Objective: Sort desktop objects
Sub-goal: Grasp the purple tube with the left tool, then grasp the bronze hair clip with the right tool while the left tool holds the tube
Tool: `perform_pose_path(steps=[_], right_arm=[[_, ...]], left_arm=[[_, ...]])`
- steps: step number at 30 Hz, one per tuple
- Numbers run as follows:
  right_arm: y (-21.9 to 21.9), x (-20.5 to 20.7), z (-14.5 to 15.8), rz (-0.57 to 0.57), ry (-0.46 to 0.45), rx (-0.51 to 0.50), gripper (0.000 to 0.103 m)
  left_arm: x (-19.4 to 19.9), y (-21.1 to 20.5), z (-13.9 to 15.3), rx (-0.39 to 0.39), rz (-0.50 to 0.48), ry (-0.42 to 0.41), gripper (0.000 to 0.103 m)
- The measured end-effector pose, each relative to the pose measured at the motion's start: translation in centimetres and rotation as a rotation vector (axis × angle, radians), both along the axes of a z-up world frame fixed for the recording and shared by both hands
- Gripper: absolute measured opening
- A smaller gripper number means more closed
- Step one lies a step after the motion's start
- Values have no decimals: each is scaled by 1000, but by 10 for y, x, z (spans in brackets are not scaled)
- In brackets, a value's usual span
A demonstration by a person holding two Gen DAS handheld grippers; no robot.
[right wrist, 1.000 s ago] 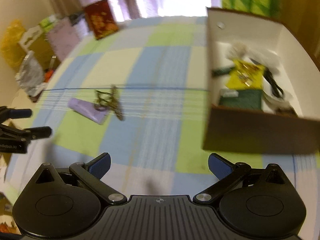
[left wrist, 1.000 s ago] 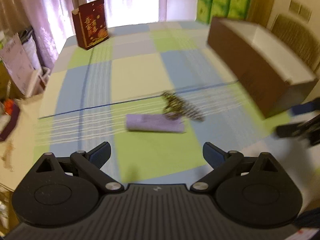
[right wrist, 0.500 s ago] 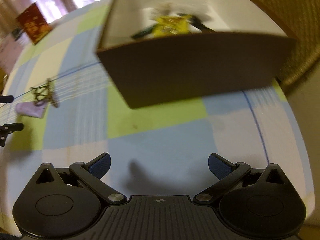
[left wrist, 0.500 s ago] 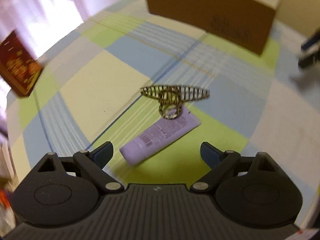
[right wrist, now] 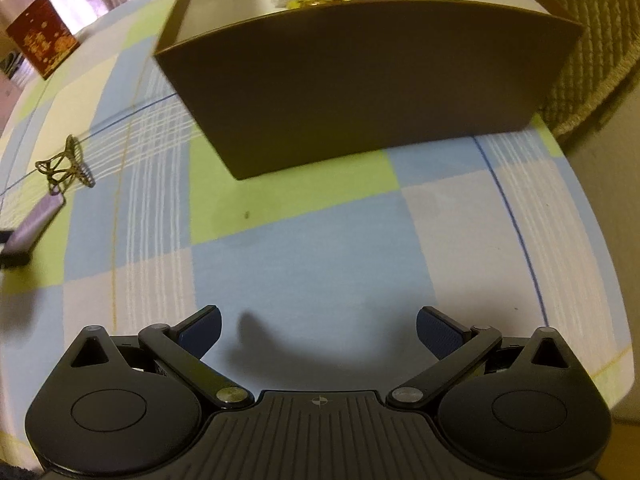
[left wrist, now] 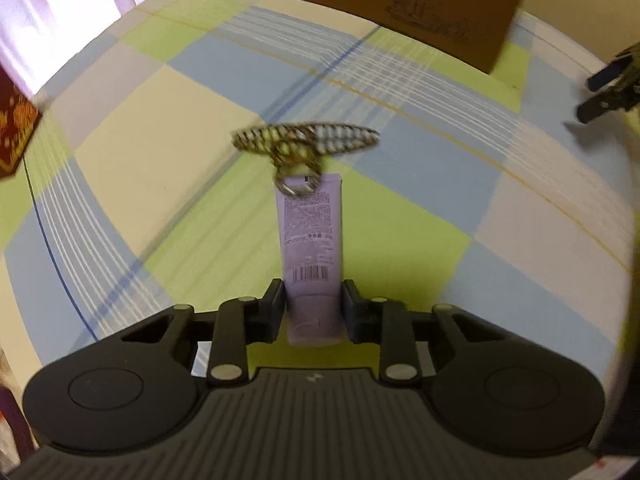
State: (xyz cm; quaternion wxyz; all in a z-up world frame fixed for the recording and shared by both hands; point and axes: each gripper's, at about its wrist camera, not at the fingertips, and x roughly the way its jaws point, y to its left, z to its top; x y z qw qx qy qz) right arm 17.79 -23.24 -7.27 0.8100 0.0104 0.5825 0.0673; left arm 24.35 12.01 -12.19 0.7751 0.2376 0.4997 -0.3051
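Note:
A purple tube [left wrist: 312, 232] lies on the checked tablecloth, pointing away from me. My left gripper [left wrist: 314, 292] has its jaws closing on the tube's near end, one pad against each side. A gold wire hair clip [left wrist: 304, 142] rests at the tube's far end, its ring overlapping it. Beyond stands the brown cardboard box [left wrist: 400, 4]. My right gripper [right wrist: 318, 328] hangs open over bare cloth in front of the box [right wrist: 360, 88], with nothing between its fingers. In the right wrist view, the tube [right wrist: 36, 224] and clip [right wrist: 64, 166] show at the far left.
A red gift bag [right wrist: 42, 46] stands at the table's far left corner. The box holds several items, among them something yellow [right wrist: 320, 0]. A woven chair back [right wrist: 580, 92] rises behind the table's right edge. The right gripper [left wrist: 608, 92] appears at the left wrist view's right edge.
My left gripper came down and turned in line with the purple tube, then its jaws closed from wide open onto the tube's near end. My right gripper swung towards the box front and stayed open.

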Motion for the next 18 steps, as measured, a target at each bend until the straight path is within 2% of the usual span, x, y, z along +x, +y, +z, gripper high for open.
perform_pose_path(steps=[6,9,11,12,13,18], right_arm=[[8,-1,1,62,-7,13,101],[19,0,-1,105,-6,28,101],[30,1,-3,148,-7,41,101],[35,0,-2,171,-10,46,101],[41,0,-2,197,-13,51,101],[68,-4,2,343,-62,29,101]], left_arm=[[-40,12,2,-20,103,60,25],[-52,19,7,-27,215,50,25],[-53,22,13,-77,305,36,28],[-52,21,15,-105,339,31,35],[-50,20,16,-112,357,21,40],[-39,4,3,-58,360,17,37]])
